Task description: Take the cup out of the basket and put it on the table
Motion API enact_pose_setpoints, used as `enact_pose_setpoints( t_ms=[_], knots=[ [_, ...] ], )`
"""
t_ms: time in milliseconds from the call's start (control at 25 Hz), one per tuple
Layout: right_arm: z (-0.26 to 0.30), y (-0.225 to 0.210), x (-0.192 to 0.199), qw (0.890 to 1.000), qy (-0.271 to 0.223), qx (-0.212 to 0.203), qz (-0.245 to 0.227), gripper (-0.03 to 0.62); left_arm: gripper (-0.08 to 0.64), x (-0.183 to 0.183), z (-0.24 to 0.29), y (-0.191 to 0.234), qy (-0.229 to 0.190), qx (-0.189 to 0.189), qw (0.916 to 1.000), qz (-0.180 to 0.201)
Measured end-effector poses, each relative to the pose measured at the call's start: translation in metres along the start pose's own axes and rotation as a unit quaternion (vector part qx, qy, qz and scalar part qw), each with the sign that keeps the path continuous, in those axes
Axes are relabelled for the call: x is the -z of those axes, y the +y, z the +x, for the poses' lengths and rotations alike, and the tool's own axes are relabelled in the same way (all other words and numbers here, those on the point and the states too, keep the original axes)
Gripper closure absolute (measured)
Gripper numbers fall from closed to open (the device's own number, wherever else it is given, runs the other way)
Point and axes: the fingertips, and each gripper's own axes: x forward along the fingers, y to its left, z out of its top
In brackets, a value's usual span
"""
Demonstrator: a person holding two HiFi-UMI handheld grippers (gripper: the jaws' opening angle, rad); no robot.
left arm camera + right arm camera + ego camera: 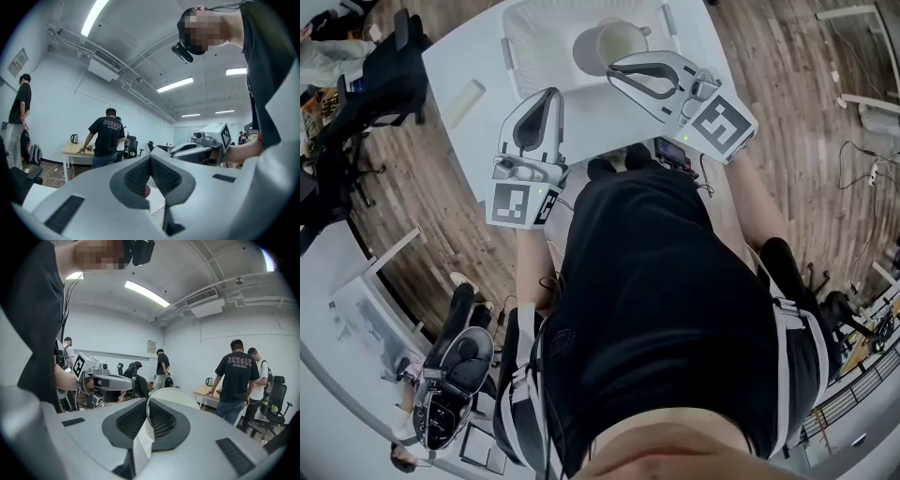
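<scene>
Firmly, the right gripper (149,405) pinches the thin wall of the cup (605,45) between its 2 jaws. The cup sits within the outline of the white basket (525,42) on the table (592,127). Nearby, the left gripper (547,101) hangs over the table, jaws pressed together on nothing.

Open office, swivel chairs (277,401), wooden desk (75,149), ceiling strip lights (176,85)
</scene>
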Motion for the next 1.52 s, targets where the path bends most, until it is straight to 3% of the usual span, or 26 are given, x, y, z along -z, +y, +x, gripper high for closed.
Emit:
enact_pose_setpoints(
  t_ms=[760, 960, 1520],
  knots=[
    [-0.051, 0.078, 0.054, 0.989, -0.010, -0.147, 0.015, 0.560, 0.543, 0.020, -0.001, -0.061, 0.007, -0.080, 0.9968, -0.005],
    [-0.043, 0.102, 0.072, 0.991, 0.007, -0.130, 0.039, 0.560, 0.543, 0.025, -0.026, -0.071, 0.011, -0.070, 0.9974, -0.011],
    [0.004, 0.153, 0.168, 0.994, 0.098, -0.040, 0.037, 0.560, 0.543, 0.036, -0.125, -0.107, 0.013, -0.010, 0.9999, -0.003]
  ],
)
